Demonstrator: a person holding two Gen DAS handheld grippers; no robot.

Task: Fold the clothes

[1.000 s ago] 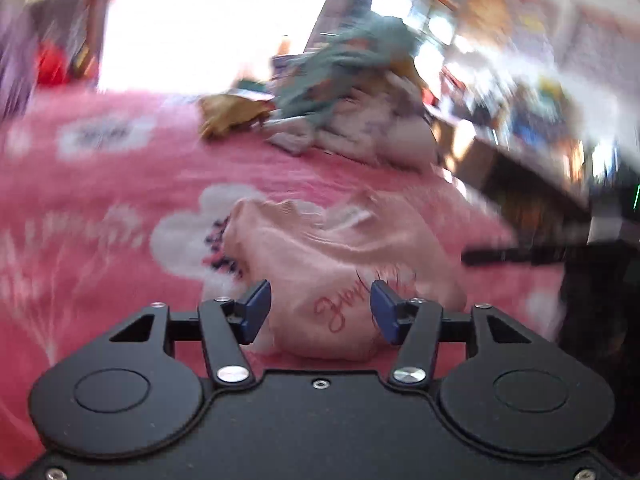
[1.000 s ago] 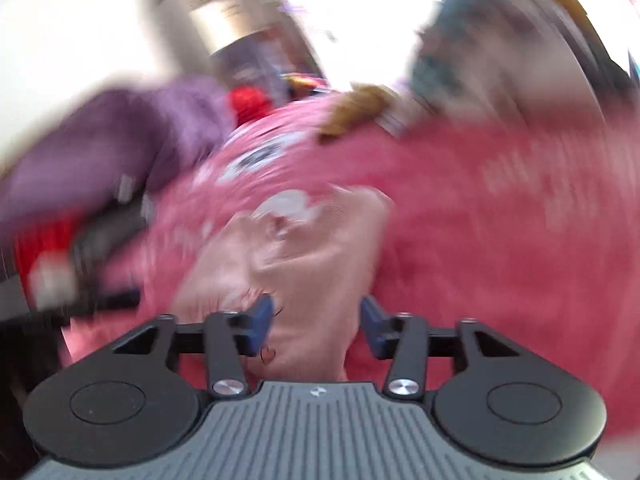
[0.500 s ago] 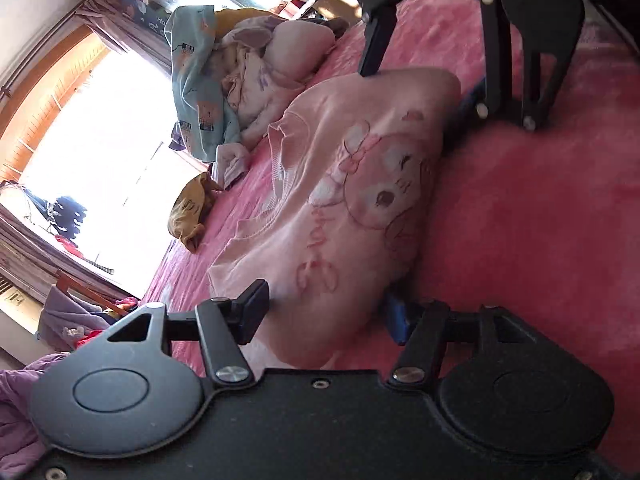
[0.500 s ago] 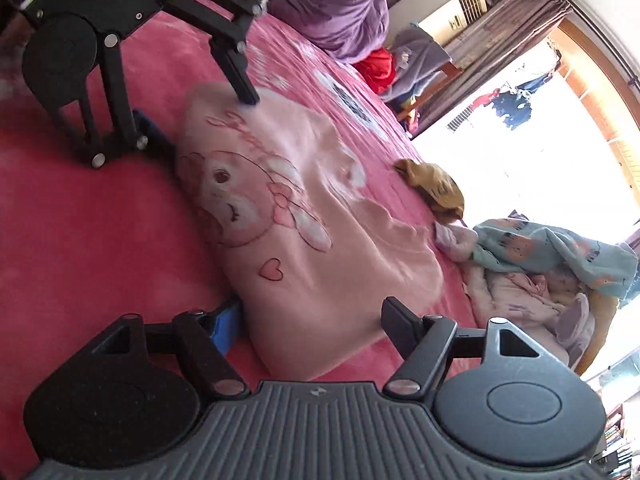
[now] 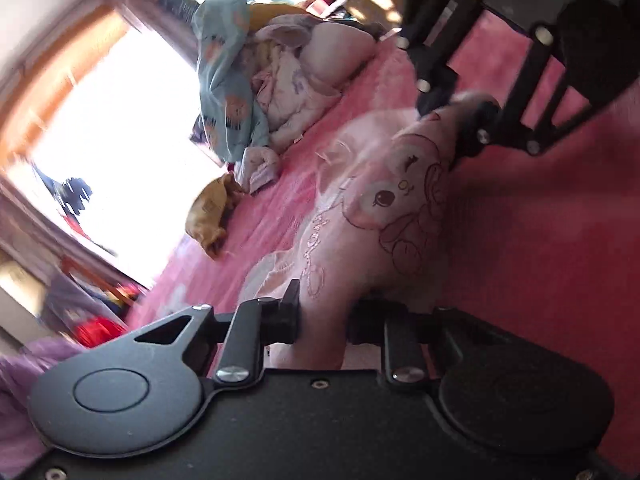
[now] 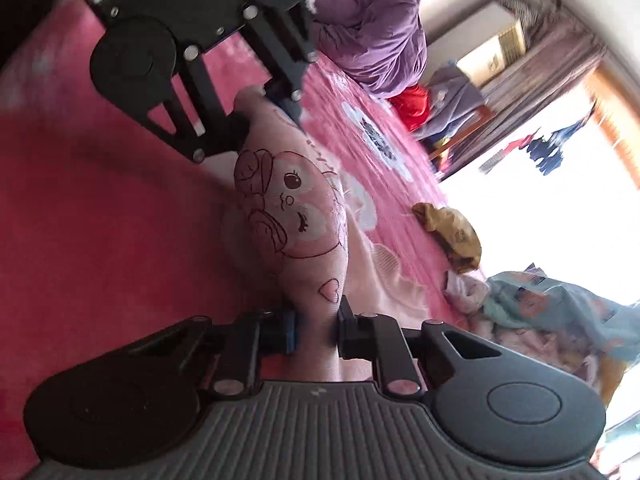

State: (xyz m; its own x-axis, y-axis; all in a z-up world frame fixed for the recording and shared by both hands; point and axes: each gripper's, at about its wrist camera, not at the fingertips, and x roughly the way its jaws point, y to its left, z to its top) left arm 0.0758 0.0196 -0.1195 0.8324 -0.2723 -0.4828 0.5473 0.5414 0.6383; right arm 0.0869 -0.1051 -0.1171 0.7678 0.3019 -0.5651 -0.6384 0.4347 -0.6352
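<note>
We pinch one pink garment (image 5: 376,216) with our left tool (image 5: 323,320) and right tool (image 6: 316,330), both closing; only the right view shows one purple quilt (image 6: 368,24).

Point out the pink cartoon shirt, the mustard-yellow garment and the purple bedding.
pink cartoon shirt (image 6: 280,216): right wrist view, on the printed face.
mustard-yellow garment (image 6: 452,232): right wrist view, its crumpled middle.
purple bedding (image 6: 368,28): right wrist view, middle of the heap.
</note>
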